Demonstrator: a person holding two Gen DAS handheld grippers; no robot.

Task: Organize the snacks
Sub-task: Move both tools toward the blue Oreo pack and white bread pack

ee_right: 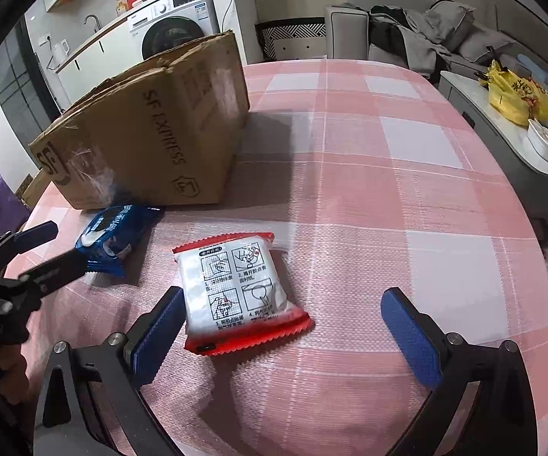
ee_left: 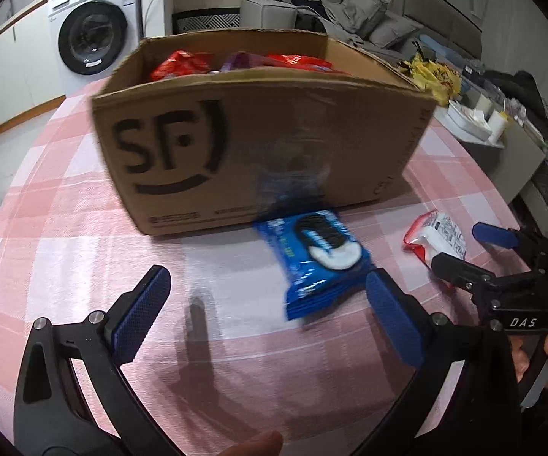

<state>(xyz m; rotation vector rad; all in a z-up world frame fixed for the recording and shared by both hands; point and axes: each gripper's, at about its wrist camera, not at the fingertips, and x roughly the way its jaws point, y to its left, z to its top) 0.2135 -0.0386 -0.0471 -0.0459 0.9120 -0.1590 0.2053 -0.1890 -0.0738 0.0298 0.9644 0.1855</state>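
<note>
Both hand-held grippers, left (ee_left: pixel 266 298) and right (ee_right: pixel 281 317), gape empty over two packets, blue (ee_left: pixel 321 256) and red-edged (ee_right: pixel 236 290), beside one cardboard box (ee_left: pixel 258 129).

Even indoor light, soft shadows; left view motion-blurred, fisheye bending and dark corners throughout.

The cardboard box (ee_left: pixel 258 129) hides most of its contents: only the tops of red and purple snack wrappers (ee_left: pixel 236 62) show above its near wall. The blue cookie pack (ee_left: pixel 321 256) is motion-blurred in the left wrist view, its small print unreadable. In the right wrist view its near end sits behind the left gripper's finger (ee_right: pixel 55 268).
</note>
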